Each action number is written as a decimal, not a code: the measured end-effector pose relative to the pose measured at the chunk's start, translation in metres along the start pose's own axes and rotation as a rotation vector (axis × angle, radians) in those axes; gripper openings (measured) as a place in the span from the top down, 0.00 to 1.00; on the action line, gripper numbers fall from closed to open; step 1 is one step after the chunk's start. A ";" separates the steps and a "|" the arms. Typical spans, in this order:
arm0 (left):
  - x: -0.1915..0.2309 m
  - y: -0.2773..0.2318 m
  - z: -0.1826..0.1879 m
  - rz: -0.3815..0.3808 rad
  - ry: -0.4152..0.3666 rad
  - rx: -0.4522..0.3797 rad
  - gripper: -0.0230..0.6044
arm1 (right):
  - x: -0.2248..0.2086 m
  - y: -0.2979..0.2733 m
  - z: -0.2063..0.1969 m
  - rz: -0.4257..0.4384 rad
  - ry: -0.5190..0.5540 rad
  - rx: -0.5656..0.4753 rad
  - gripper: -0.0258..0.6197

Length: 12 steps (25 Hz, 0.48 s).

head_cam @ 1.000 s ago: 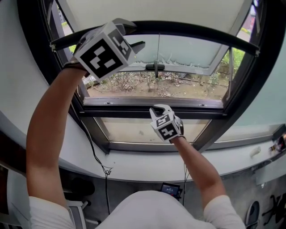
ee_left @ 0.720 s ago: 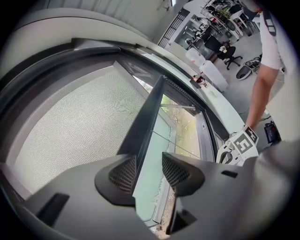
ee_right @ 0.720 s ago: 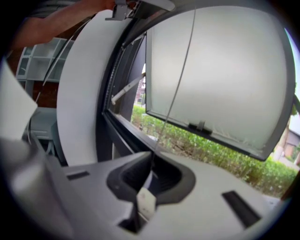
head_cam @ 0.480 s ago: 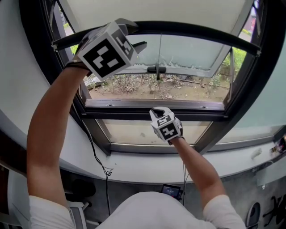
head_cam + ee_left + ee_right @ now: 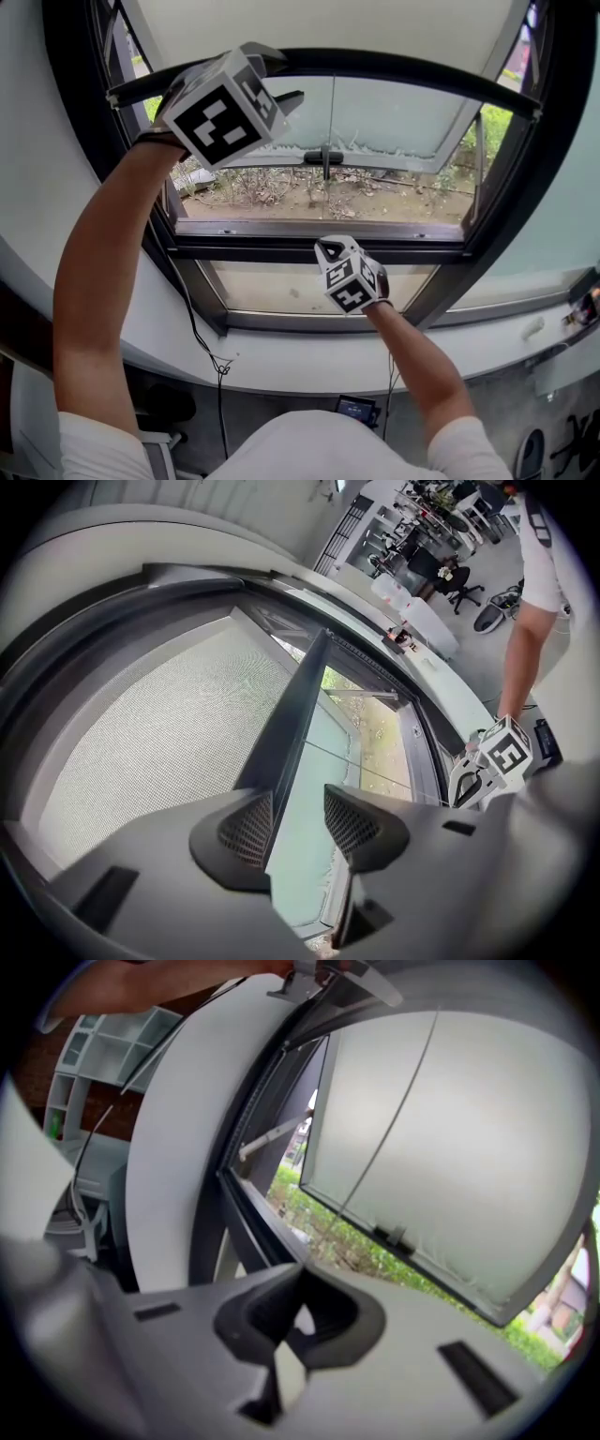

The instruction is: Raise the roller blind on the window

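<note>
The pale roller blind (image 5: 319, 23) hangs over the top of the window and ends in a dark bottom bar (image 5: 394, 66). My left gripper (image 5: 286, 75) is raised to the bar's left end. Its jaws stand open, one above and one below the bar. In the left gripper view the bar (image 5: 300, 696) runs past the left pad, with a gap to the right pad. A thin pull cord with a dark toggle (image 5: 323, 155) hangs mid-window. My right gripper (image 5: 330, 247) is low by the lower frame rail. It is shut on nothing, and the toggle (image 5: 394, 1237) hangs well ahead of it.
A dark window frame (image 5: 319, 244) surrounds the glass, with a white curved sill (image 5: 281, 352) below. A black cable (image 5: 202, 328) dangles at the left of the sill. A small screen (image 5: 356, 406) sits on the floor below. Outside are soil and greenery.
My right gripper has rolled a little and sits slightly lower in the head view. The left gripper has stayed at the bar.
</note>
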State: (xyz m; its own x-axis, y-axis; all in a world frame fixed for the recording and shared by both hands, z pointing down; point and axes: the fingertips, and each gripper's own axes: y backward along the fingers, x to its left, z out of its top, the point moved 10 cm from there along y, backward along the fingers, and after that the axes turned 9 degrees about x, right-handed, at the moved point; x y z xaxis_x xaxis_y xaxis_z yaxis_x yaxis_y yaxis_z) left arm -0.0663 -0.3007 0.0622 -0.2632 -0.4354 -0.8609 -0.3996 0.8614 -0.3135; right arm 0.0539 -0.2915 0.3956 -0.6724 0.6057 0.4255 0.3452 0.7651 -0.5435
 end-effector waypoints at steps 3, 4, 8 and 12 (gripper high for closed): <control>0.006 0.003 0.003 0.026 -0.005 -0.011 0.67 | -0.002 0.008 0.004 0.001 -0.013 -0.016 0.93; 0.008 0.004 0.003 0.034 -0.005 -0.014 0.67 | -0.003 0.011 0.005 0.005 -0.016 -0.021 0.93; 0.014 0.007 0.008 0.074 -0.010 -0.027 0.67 | -0.003 0.025 0.012 -0.013 0.024 -0.040 0.93; 0.021 0.012 0.012 0.104 -0.011 -0.030 0.67 | 0.001 0.040 0.020 -0.058 0.123 -0.032 0.93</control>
State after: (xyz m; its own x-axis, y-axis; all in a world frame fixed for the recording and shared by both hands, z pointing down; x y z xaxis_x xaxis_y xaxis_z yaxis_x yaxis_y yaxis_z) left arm -0.0663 -0.2967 0.0354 -0.2955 -0.3412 -0.8924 -0.3967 0.8935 -0.2103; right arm 0.0540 -0.2652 0.3599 -0.6072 0.5812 0.5417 0.3301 0.8048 -0.4933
